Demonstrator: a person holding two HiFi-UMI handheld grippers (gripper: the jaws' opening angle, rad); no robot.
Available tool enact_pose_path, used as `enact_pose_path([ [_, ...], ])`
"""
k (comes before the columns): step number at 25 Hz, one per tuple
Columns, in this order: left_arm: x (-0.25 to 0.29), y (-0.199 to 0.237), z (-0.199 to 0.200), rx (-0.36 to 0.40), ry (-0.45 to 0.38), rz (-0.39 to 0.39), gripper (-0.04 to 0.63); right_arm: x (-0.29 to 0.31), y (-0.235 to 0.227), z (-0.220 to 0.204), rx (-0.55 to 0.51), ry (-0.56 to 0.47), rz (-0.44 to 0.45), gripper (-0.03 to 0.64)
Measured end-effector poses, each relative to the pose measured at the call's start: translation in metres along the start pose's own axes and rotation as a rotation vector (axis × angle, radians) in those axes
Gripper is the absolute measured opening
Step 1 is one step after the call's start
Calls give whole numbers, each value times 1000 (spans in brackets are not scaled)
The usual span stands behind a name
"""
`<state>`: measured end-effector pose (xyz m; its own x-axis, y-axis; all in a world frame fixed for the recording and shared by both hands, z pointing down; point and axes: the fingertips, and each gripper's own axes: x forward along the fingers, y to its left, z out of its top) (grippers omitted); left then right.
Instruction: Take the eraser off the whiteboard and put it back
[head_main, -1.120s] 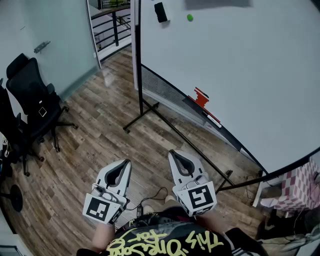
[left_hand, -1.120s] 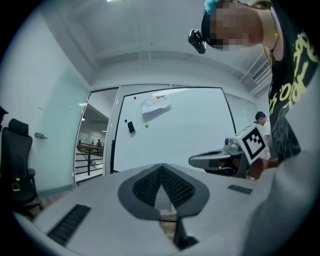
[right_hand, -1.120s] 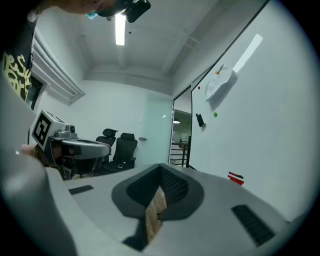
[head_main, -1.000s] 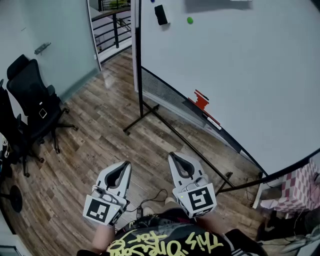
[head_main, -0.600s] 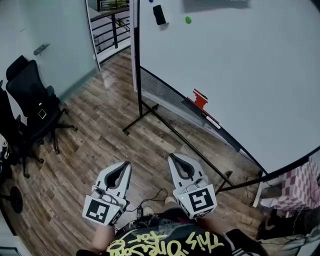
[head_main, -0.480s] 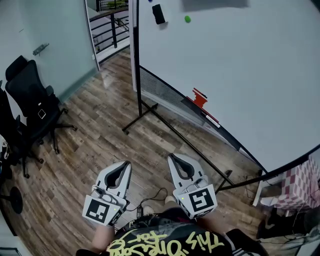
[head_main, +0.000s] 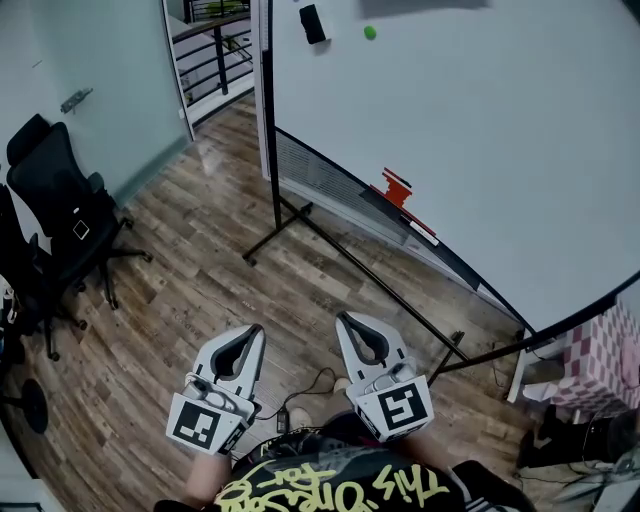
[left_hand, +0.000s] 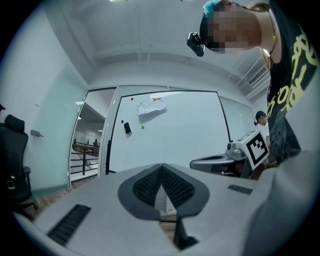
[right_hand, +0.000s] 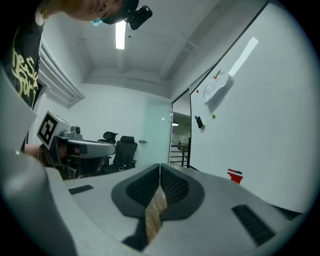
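Approach is needed: left tool (head_main: 250, 331) and right tool (head_main: 346, 319), jaws together and empty, are held far from eraser (head_main: 312, 22) on whiteboard (head_main: 480, 150); one must be opened before contact.

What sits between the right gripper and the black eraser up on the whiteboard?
Head view: only wood floor, the stand's black foot bar and bare whiteboard lie between the right gripper and the eraser.

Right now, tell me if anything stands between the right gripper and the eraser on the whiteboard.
Nothing visible does. The eraser sits high on the whiteboard near its left edge; the right gripper, jaws shut, has open air to it. Only the stand's floor bar lies below.
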<state>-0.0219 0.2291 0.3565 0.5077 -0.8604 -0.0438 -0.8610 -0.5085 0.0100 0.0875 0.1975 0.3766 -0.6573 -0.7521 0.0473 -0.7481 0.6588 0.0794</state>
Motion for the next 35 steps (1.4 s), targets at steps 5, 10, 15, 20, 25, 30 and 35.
enact_pose_path([
  [5,-5,8,-4,42,4,-7,8,0,1,-2,6,7,-12,11],
  [10,5,9,-5,16,3,-23,8,-1,-3,8,-11,-16,-29,11],
  [15,21,6,1,42,-2,-47,8,-4,-19,-5,15,15,-30,11],
  [20,24,20,-1,42,6,-20,8,18,-21,-9,8,8,-9,11],
  [25,35,40,-6,39,15,-10,8,38,-24,10,-42,-107,13,11],
  [30,62,53,-7,55,9,-25,8,59,-50,3,-28,-79,-4,11],
  [35,88,76,-1,66,5,-20,8,90,-73,4,0,18,-29,11],
])
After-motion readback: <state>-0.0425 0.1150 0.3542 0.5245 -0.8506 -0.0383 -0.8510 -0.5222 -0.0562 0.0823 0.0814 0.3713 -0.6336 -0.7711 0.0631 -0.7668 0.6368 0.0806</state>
